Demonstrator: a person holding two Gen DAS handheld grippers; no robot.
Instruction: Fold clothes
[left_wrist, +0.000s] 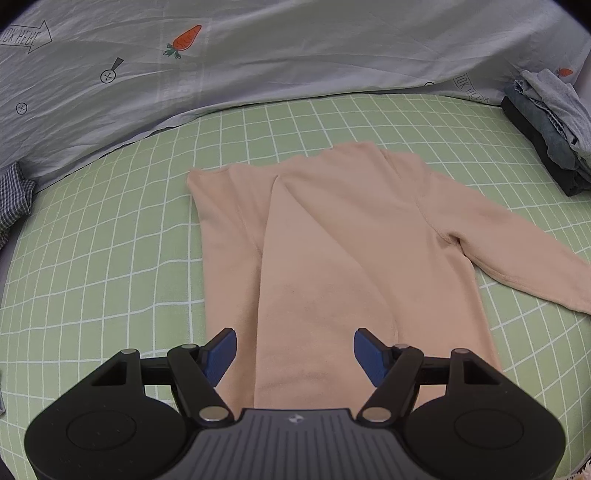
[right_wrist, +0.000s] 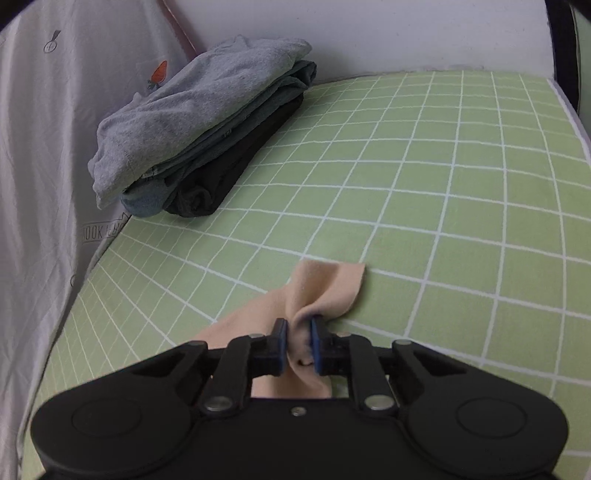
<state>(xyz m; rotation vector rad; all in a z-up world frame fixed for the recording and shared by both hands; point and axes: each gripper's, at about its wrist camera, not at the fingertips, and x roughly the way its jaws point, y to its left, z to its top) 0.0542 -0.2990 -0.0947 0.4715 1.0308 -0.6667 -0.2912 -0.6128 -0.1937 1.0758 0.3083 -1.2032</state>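
Open sheet right, clutter at edges
Green grid sheet (right_wrist: 461, 192) lies bare right of the peach top (left_wrist: 332, 240) — folded clothes stack (right_wrist: 199, 125) and grey quilt (left_wrist: 258, 55) block the far side.

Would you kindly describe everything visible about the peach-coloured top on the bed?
The peach top is a soft, fleecy-looking long-sleeved garment lying flat on the green checked sheet. One side is already folded over its body in a long diagonal crease; the other sleeve stretches outward. The right hand-held gripper is shut on that sleeve's cuff, bunching it. The left hand-held gripper is open above the hem.
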